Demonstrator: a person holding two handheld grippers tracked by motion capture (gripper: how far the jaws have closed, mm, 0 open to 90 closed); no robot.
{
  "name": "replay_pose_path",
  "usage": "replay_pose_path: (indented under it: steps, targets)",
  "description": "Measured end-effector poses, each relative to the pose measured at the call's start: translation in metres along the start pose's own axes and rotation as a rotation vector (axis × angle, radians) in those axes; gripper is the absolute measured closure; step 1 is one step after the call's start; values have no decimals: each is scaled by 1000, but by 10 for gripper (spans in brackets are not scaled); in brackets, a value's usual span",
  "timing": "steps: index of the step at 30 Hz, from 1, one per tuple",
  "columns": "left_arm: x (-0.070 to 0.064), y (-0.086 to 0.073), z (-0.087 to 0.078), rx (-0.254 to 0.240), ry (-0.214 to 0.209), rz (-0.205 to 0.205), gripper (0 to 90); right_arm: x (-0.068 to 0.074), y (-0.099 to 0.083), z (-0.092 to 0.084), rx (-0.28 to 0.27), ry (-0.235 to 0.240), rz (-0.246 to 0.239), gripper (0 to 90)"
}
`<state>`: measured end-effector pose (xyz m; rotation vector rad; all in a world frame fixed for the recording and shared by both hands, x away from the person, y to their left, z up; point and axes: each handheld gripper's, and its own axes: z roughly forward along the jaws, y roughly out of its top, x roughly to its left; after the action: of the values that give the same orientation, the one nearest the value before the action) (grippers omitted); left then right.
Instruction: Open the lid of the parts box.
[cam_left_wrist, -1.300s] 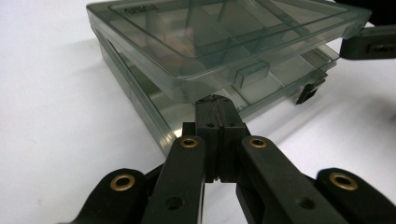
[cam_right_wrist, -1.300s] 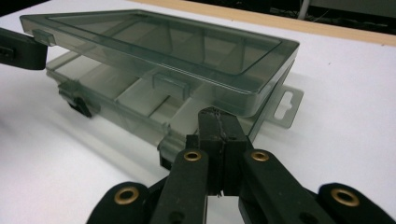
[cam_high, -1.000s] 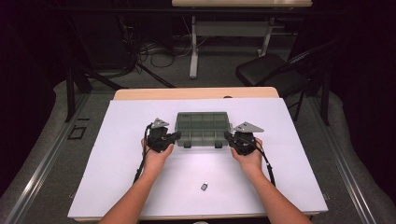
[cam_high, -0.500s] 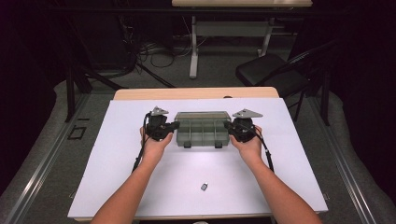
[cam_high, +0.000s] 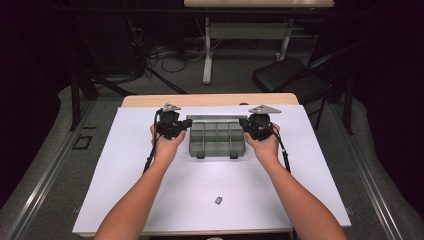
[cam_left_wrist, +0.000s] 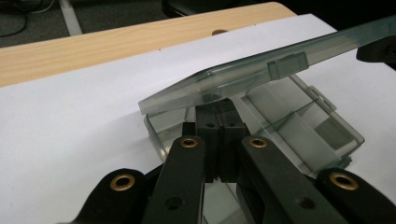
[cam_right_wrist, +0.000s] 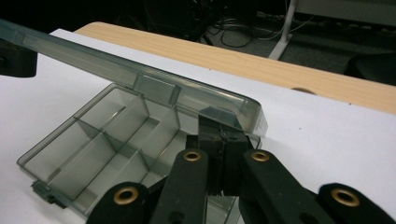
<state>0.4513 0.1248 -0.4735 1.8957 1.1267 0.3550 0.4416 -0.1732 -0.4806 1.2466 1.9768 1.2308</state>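
The clear box (cam_high: 216, 140) sits mid-worktop (cam_high: 125, 190) on white paper. The left claw (cam_left_wrist: 218, 135) and right claw (cam_right_wrist: 219, 140), jaws closed together, each prop a front corner of its lid (cam_left_wrist: 261, 74), holding it tilted open above the compartments.

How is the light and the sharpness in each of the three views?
High view: bright white table cover, dark surroundings, sharp. Left gripper view: smoky clear plastic lid sharp, nearest jaw parts soft. Right gripper view: grey compartment box evenly lit, no strong glare.
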Motion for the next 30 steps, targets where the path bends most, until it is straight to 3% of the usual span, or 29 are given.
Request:
replay_pose_path:
  steps: [12,21,30]
  targets:
    - [-1,20,3,-35,52,18,900,1,16,6,-32,-43,-15,900]
    - [0,28,4,-48,66,13,900,0,22,9,-46,-64,-2,900]
    - [1,32,3,-60,69,6,900,0,29,7,-56,-62,-20,895]
